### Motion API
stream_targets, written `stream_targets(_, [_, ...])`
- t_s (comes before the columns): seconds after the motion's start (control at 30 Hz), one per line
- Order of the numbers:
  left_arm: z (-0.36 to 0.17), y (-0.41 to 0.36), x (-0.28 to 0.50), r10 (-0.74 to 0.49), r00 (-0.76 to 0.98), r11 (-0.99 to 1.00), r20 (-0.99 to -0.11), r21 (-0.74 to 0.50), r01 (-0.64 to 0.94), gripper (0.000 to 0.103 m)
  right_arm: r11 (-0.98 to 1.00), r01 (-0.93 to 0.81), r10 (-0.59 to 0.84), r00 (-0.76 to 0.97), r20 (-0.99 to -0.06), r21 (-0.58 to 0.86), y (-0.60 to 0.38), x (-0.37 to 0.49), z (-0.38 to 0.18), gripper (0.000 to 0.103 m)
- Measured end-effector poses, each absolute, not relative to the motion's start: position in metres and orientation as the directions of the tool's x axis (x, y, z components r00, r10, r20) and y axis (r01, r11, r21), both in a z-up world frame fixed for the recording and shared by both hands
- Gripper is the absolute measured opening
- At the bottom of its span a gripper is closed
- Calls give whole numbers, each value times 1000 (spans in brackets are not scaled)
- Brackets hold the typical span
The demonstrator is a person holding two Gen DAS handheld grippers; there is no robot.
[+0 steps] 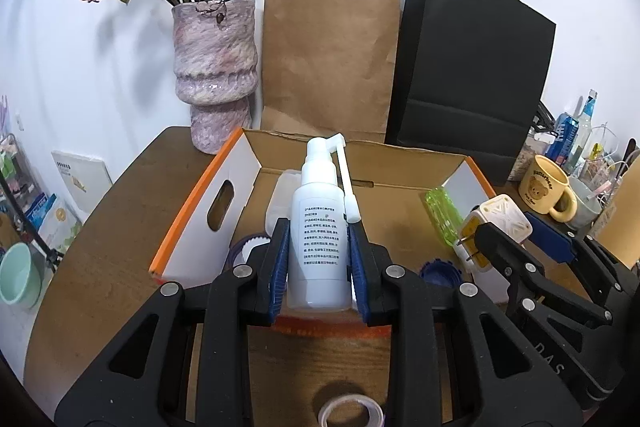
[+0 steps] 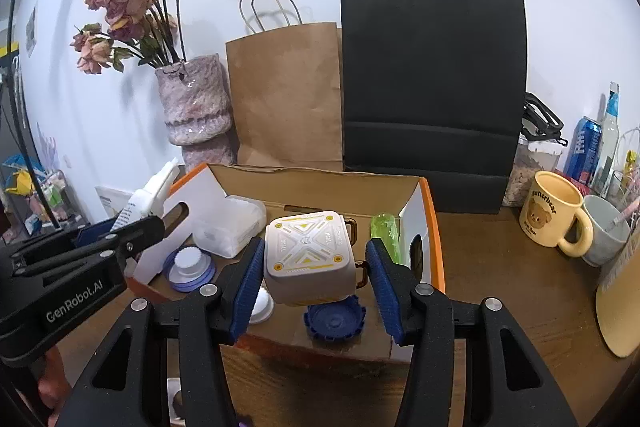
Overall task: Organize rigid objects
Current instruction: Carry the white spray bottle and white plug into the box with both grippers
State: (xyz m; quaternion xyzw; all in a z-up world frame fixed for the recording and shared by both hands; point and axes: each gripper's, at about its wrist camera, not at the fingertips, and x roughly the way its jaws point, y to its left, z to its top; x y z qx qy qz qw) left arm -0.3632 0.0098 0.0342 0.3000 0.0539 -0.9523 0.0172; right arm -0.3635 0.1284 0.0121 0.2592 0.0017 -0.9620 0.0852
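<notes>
- Two paper bags stand against the wall: one brown bag [image 1: 328, 63], one black bag [image 1: 476, 75].
- One open cardboard box [image 2: 320, 187] with orange edges sits on the wooden table [image 2: 512, 267].
- Inside the box: one translucent case [image 2: 232, 223], one green bottle [image 2: 386, 233], two blue lids [image 2: 334, 319].
- My left gripper [image 1: 318, 259] pinches one white spray bottle [image 1: 318, 239], upright over the box's near edge, long nozzle folded down its side.
- My right gripper [image 2: 316, 267] clamps one cream plug adapter [image 2: 310, 255] with yellow accents, above the box's near side.
</notes>
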Motion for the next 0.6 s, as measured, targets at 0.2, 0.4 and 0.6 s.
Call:
stream_targets(0.2, [29, 8, -382, -15, -813, -995, -582, -74, 72, 24, -986, 168, -152, -849, -506, 15, 127, -379, 8, 56])
stream_targets(0.4, [22, 5, -401, -32, -807, -995, -589, -55, 80, 24, -985, 171, -142, -846, -514, -10, 126, -393, 3, 56])
stream_targets(0.6, [17, 5, -413, -41, -802, -997, -597, -33, 76, 24, -984, 173, -130, -842, -524, -35, 126, -405, -3, 56])
